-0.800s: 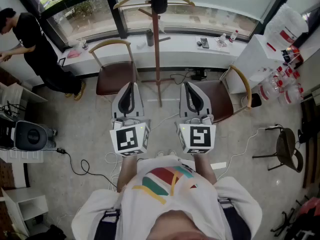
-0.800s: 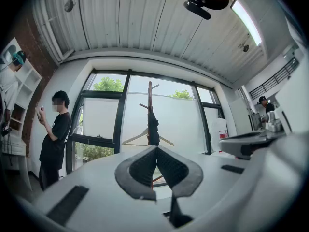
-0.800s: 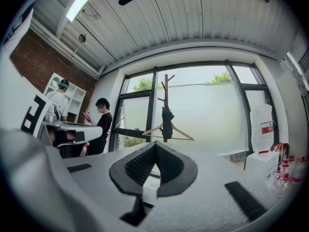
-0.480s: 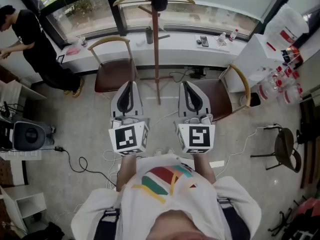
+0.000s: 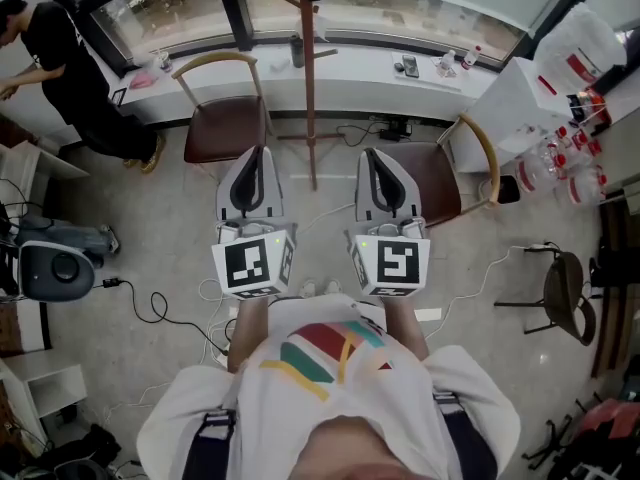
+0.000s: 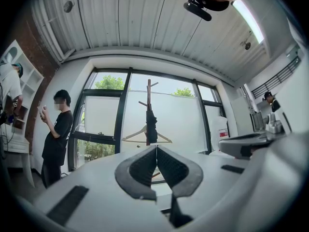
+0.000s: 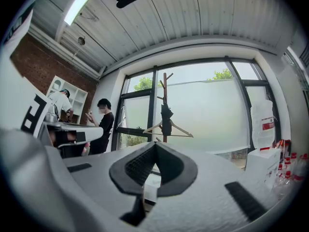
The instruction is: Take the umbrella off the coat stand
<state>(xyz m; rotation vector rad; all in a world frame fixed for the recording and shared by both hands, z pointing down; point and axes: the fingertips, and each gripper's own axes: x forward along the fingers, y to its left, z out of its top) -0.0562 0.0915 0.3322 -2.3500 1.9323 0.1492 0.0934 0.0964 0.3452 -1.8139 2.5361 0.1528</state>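
Two grippers, both empty, and the umbrella is well out of reach for now. Far left, a person in black [image 5: 55,53] stands by the window, clear of the route. Next comes a brown chair [image 5: 222,133], then the left gripper [image 6: 156,147], its jaws pressed together on nothing. Beyond and between the grippers rises the coat stand [image 5: 309,98], a thin wooden pole. The dark umbrella [image 6: 151,124] hangs folded near its top, close beside a wooden hanger [image 6: 137,133] on the same stand. The right gripper [image 7: 155,144] is likewise clenched with nothing in it, and a second chair [image 5: 445,188] sits to its right.

As I judge it, there are three things that could go wrong:
- The jaws must part before either can take the umbrella, and reaching in shut would only knock it.
- A sideways pull could snag the hanger or rock so slender a stand, so lift first.
- The cables [image 5: 152,306] on the floor could catch a foot while walking up
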